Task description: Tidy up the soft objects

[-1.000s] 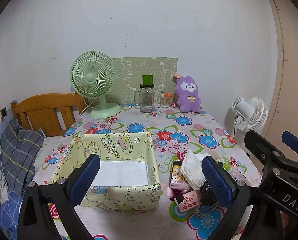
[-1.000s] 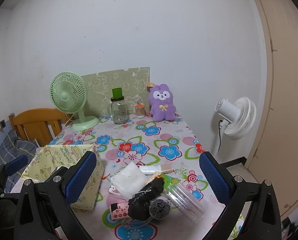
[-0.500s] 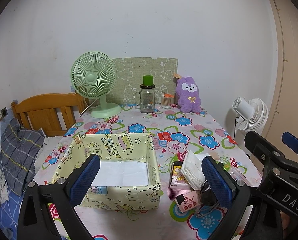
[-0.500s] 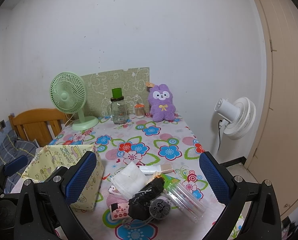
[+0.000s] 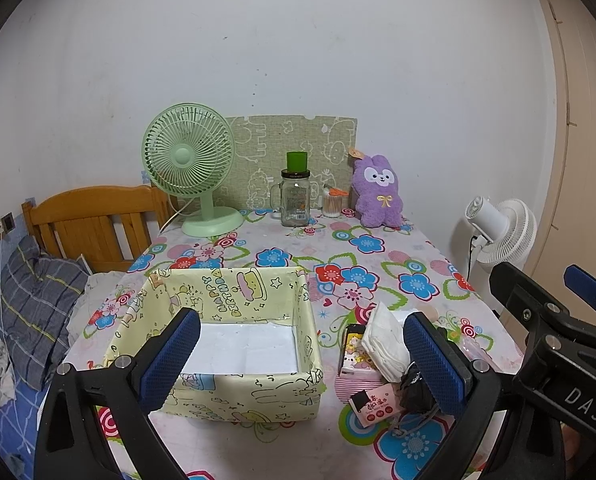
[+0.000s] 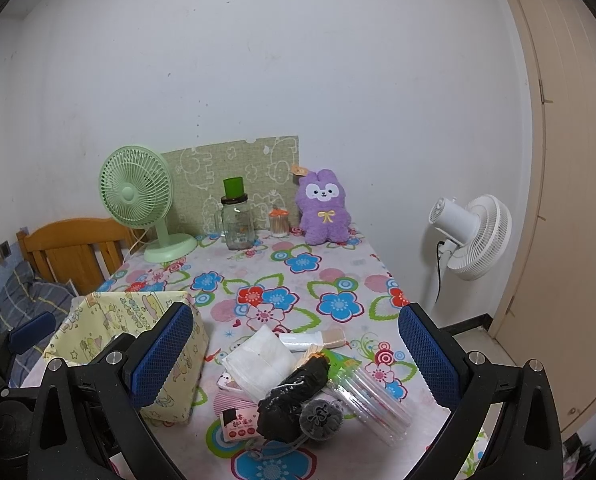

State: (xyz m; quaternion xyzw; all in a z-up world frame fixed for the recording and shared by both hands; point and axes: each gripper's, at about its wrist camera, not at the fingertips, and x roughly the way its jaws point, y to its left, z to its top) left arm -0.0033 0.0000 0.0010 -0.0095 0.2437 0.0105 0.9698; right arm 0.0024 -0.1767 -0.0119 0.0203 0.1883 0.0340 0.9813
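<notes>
Both grippers, left gripper (image 5: 298, 364) and right gripper (image 6: 298, 360), fingers wide apart, empty; I'd pinch the tissue pack (image 6: 260, 362) at 12 o'clock first, then drop it in the box (image 5: 226, 394).

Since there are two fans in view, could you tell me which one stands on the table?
The green fan stands on the table, at its far left beside the glass jar. The white fan stands off the table, past its right edge.

Both grippers have black frames with silver screws, blue cross-hatched fingers (image 5: 433, 364), and white "DAS" lettering (image 5: 583, 402).
</notes>
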